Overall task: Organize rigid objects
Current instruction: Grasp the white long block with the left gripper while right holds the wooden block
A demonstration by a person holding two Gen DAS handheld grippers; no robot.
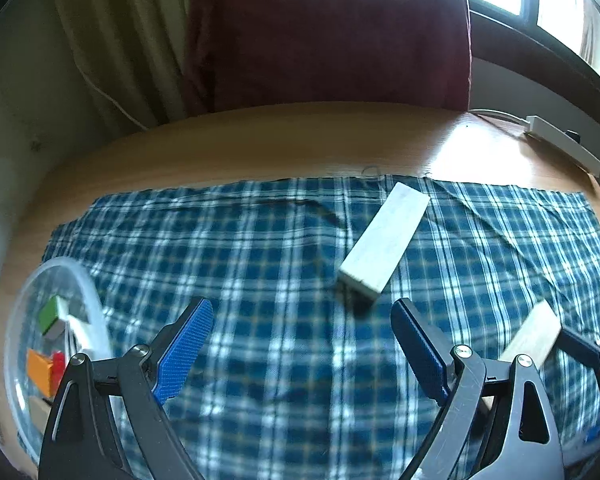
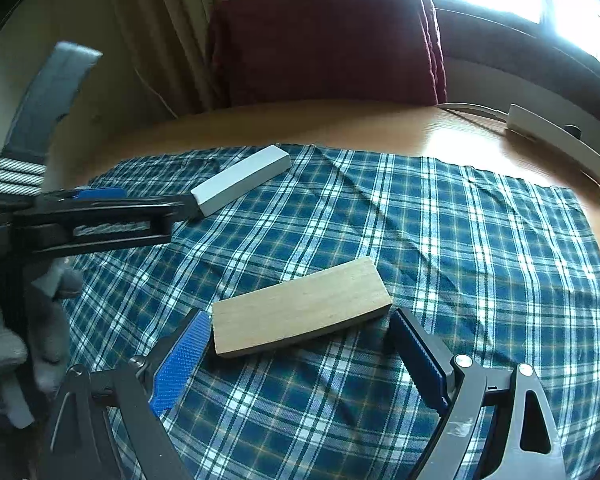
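A white block (image 1: 384, 240) lies slanted on the blue plaid cloth (image 1: 240, 248), just beyond my open left gripper (image 1: 302, 340), which has nothing between its fingers. A pale wooden block (image 2: 300, 306) rests flat on the cloth at the fingertips of my open right gripper (image 2: 300, 344), its left end close to the left pad. The same wooden block (image 1: 534, 334) shows at the right edge of the left wrist view. In the right wrist view, the left gripper (image 2: 180, 210) reaches in from the left, its tip at the near end of the white block (image 2: 242, 180).
A clear bowl (image 1: 96, 308) at the cloth's left edge holds green, orange, red and plain blocks. A white power strip (image 2: 560, 142) lies at the table's far right. A maroon cushion (image 1: 328, 36) and a curtain stand behind the wooden table (image 1: 260, 144). A gloved hand (image 2: 4, 344) holds the left gripper.
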